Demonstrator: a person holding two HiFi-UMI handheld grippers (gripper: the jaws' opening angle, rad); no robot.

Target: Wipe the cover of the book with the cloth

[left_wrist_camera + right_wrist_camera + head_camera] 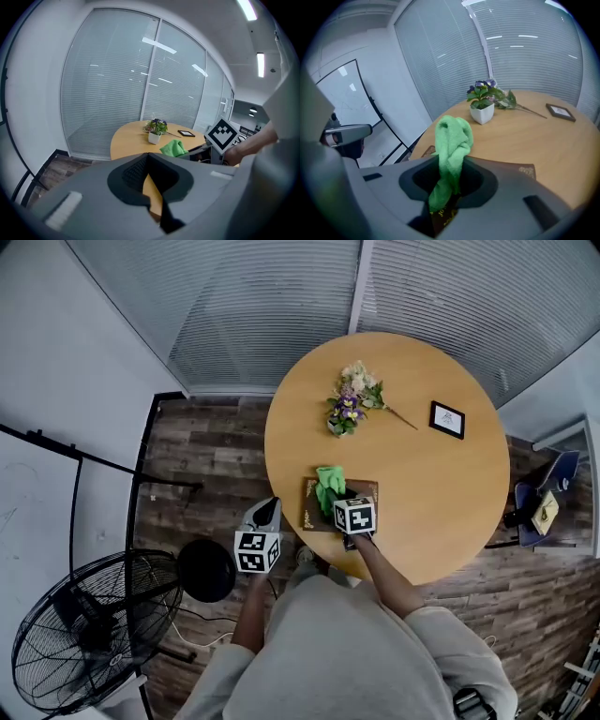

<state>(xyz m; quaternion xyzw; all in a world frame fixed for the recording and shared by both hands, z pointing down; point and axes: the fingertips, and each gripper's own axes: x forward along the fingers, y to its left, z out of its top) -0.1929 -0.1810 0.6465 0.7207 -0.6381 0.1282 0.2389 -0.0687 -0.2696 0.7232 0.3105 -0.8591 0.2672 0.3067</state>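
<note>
Fingers (pixel 384 206) of right gripper (pixel 446 192) tight on cloth (pixel 452 136)

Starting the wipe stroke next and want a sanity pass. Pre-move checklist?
1. cloth clamped in right gripper: ok.
2. Cloth touching book cover: cannot tell.
3. Book flat on table: ok.
4. left gripper bracing book: not ok; it is shut, empty and off the table edge.
5. potted flowers and picture frame clear of book: ok.

the bunched green cloth (pixel 451 140) stands pinched in the right gripper (pixel 449 190); the dark brown book (pixel 512 166) lies flat beneath it.
</note>
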